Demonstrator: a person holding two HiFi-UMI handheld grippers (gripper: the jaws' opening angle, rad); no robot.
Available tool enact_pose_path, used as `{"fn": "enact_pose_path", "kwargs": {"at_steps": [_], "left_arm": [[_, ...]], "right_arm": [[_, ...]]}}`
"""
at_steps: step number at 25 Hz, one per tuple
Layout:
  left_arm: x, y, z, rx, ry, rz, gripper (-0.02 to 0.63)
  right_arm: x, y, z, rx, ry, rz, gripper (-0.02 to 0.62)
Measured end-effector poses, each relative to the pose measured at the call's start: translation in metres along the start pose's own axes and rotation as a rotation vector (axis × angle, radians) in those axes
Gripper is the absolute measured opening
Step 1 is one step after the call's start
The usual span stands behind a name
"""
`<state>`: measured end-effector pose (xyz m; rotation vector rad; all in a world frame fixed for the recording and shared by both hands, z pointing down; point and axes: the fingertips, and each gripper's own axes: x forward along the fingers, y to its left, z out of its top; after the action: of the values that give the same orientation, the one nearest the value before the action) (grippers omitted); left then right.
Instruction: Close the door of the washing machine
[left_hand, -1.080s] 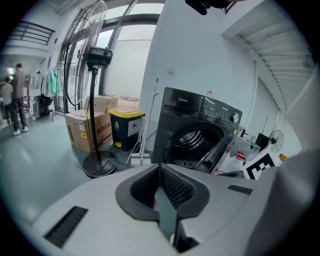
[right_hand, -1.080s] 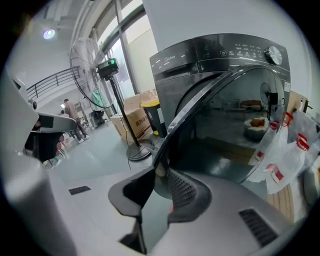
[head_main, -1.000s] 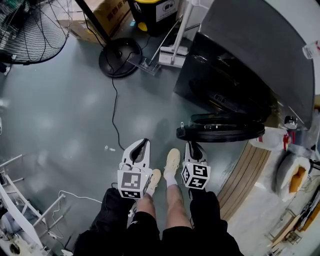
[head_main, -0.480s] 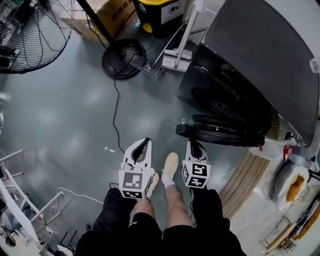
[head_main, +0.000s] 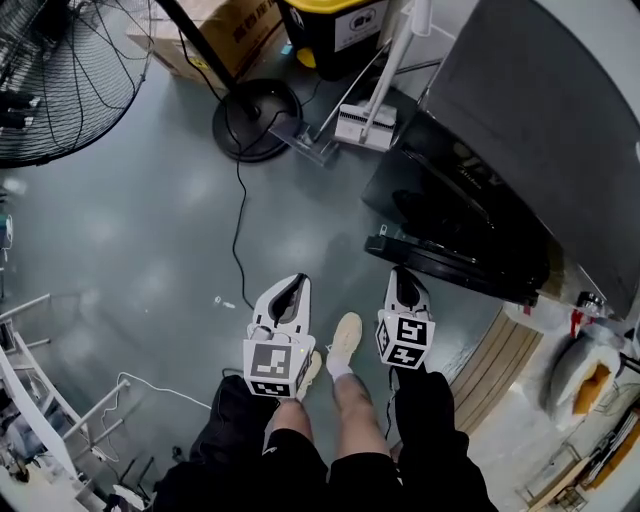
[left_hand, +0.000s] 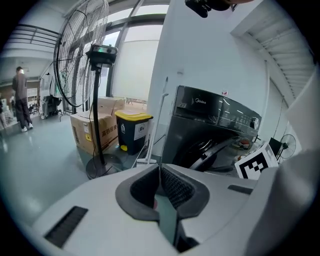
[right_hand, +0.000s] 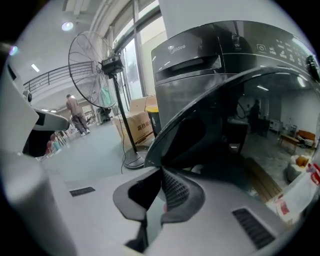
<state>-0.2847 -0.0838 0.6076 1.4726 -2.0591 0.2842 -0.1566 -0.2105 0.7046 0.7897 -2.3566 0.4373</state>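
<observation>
The dark grey washing machine (head_main: 500, 130) stands at the right with its round door (head_main: 450, 262) swung open over the floor. My right gripper (head_main: 402, 276) points at the door's near rim; whether it touches I cannot tell. In the right gripper view the door (right_hand: 210, 120) looms just beyond the right gripper (right_hand: 161, 170). Its jaws have just been closing and are shut with nothing between them. My left gripper (head_main: 292, 286) hangs over the floor to the left, shut and empty. The left gripper (left_hand: 160, 170) faces the machine (left_hand: 210, 125) from farther off.
A standing fan (head_main: 60, 80) with a round base (head_main: 255, 120) and a trailing cable (head_main: 238, 230) stands at the upper left. A cardboard box (head_main: 230, 25), a yellow-lidded bin (head_main: 335, 20) and a white mop (head_main: 365, 120) stand beyond. Wooden boards (head_main: 495, 350) lie right of my legs.
Both grippers have moved toward the machine, the right one farther. The right gripper's tip now sits close under the door's rim. The door still stands open.
</observation>
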Motion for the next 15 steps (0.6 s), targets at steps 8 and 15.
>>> {"fn": "enact_pose_path", "kwargs": {"at_steps": [8, 15], "left_arm": [[0.029, 0.0, 0.014, 0.006, -0.009, 0.002, 0.031], [0.048, -0.006, 0.03, 0.01, -0.016, 0.002, 0.031]], "right_arm": [[0.025, -0.018, 0.018, -0.021, -0.011, 0.003, 0.018], [0.036, -0.031, 0.03, -0.025, -0.013, 0.008, 0.018]]}}
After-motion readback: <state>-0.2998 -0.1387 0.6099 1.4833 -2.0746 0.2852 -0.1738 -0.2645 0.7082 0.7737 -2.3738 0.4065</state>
